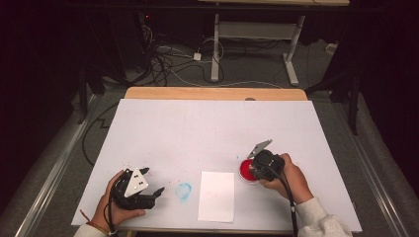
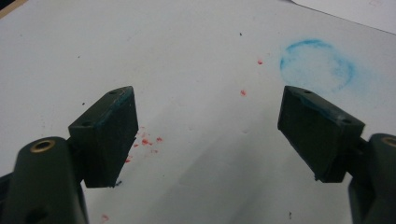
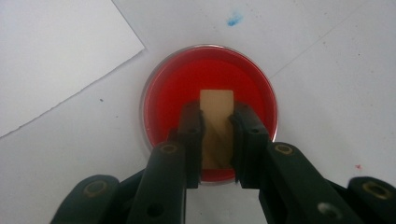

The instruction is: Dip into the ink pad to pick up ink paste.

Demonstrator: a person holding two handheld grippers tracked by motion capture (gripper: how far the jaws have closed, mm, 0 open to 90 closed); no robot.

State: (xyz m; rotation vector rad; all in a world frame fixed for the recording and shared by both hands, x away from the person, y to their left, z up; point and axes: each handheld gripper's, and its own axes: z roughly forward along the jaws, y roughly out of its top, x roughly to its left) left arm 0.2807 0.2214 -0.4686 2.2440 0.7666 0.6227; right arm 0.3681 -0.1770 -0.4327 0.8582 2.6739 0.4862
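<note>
One wooden stamp block, clamped in the right gripper, sits over the red ink dish, seemingly inking; next, carry it to the paper sheet beside the dish, while the left gripper gapes empty.

Your table has a wooden top covered by a white sheet. On the sheet lie 1 paper rectangle, 1 red round dish beside it, and a blue ring smudge
</note>
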